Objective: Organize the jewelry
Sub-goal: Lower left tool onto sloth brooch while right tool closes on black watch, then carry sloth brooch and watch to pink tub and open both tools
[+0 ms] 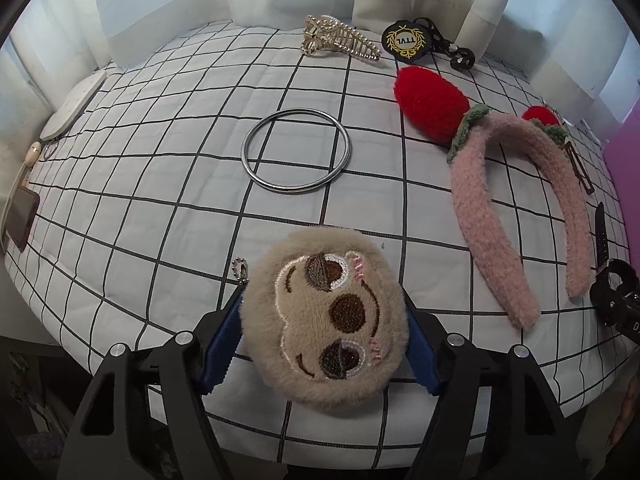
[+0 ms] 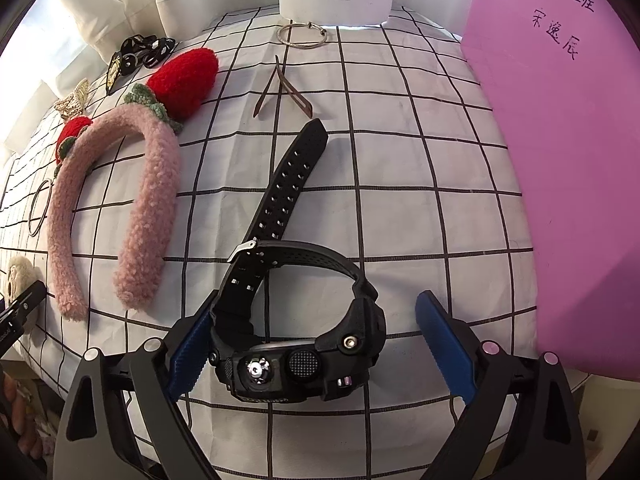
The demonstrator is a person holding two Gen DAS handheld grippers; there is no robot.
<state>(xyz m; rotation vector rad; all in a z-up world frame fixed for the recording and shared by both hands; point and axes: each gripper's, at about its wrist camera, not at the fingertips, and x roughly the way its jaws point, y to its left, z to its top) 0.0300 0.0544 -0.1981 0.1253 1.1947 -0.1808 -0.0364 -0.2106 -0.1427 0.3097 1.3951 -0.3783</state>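
In the left wrist view my left gripper (image 1: 324,344) has its blue pads against both sides of a beige plush sloth keychain (image 1: 326,316), with its bead chain (image 1: 240,270) trailing left. In the right wrist view my right gripper (image 2: 316,344) is open around a black digital watch (image 2: 296,344) on the checked cloth; the left pad touches the watch, the right pad (image 2: 444,344) stands apart. A pink fuzzy headband (image 2: 148,200) with red strawberries lies to the left; it also shows in the left wrist view (image 1: 480,216).
A silver bangle (image 1: 296,150), gold claw clip (image 1: 340,42) and black-gold badge with chain (image 1: 408,42) lie ahead. A thin ring (image 2: 302,36) and brown hair clip (image 2: 286,88) lie far. A pink sheet (image 2: 560,160) stands right. White curtains back the table.
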